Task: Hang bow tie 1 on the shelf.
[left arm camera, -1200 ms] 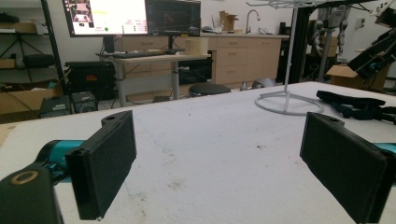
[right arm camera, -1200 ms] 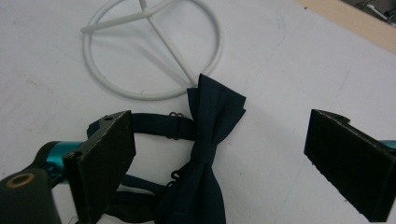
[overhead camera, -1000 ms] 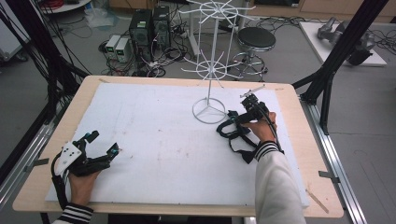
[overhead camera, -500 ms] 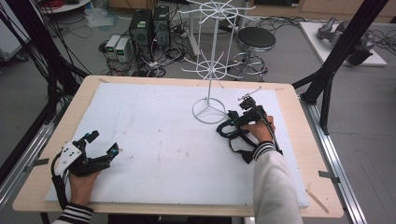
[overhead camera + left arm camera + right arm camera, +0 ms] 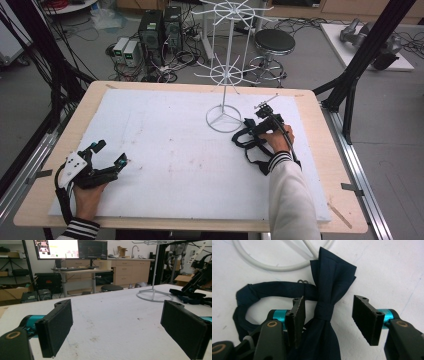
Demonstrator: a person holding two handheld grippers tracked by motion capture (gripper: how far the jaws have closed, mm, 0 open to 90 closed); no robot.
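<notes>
A dark navy bow tie (image 5: 324, 311) with its looped strap (image 5: 259, 291) lies on the white foam board. My right gripper (image 5: 328, 315) hangs just over it, open, with one jaw on either side of the centre knot. In the high view the bow tie (image 5: 244, 138) rests beside the stand's base ring (image 5: 223, 119), and the right gripper (image 5: 254, 131) is held over it by a hand. My left gripper (image 5: 111, 153) rests at the board's near left, open with nothing between its pads (image 5: 56, 328).
A white wire display stand (image 5: 223, 75) rises from the board's far middle; its ring (image 5: 274, 266) lies just beyond the bow tie. The white foam board (image 5: 170, 145) covers the wooden table (image 5: 327, 165). Black frame posts (image 5: 350, 85) flank the table.
The right hand has edged slightly left over the bow tie. The left gripper has stayed where it was.
</notes>
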